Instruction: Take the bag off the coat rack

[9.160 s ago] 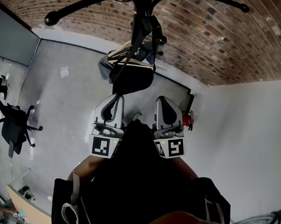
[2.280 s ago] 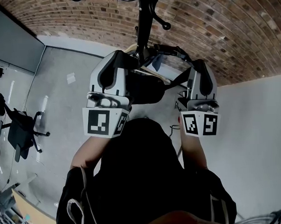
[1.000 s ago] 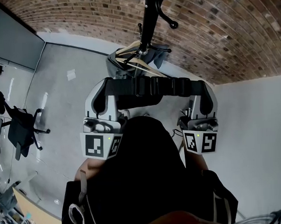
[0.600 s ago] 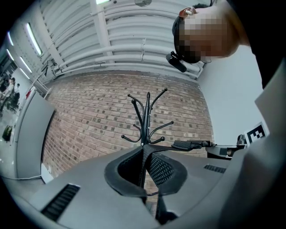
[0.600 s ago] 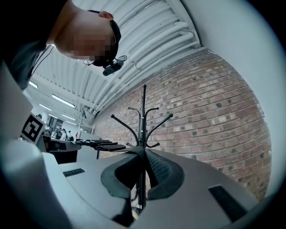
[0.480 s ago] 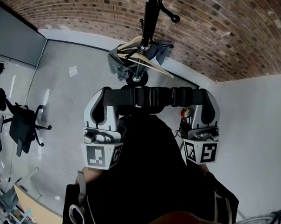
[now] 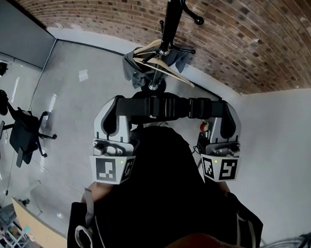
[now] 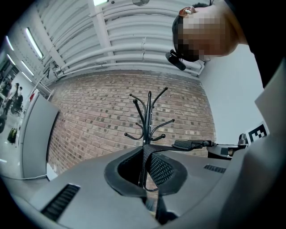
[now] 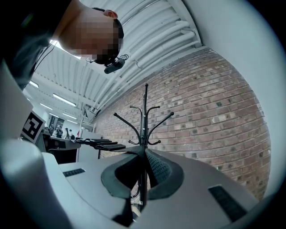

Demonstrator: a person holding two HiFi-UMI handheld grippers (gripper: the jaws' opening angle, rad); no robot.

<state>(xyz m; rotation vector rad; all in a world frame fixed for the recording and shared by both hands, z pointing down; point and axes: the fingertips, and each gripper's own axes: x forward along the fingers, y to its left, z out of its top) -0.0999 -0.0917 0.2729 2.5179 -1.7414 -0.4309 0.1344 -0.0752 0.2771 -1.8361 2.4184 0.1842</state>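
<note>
Here, left gripper, right gripper, clamping strap

My left hand-held gripper and right hand-held gripper have smooth, matt grey plastic shells. The bag strap in their jaws is black woven webbing. The coat rack is black metal; the wall, rough brick.

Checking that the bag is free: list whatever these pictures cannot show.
- Bag body: head view shows only its strap; below, black blends into the person's dark clothing.
- Coat rack top: head view, cut off by the top edge.
- Coat rack base: gripper views, hidden behind left tool and right tool.
</note>
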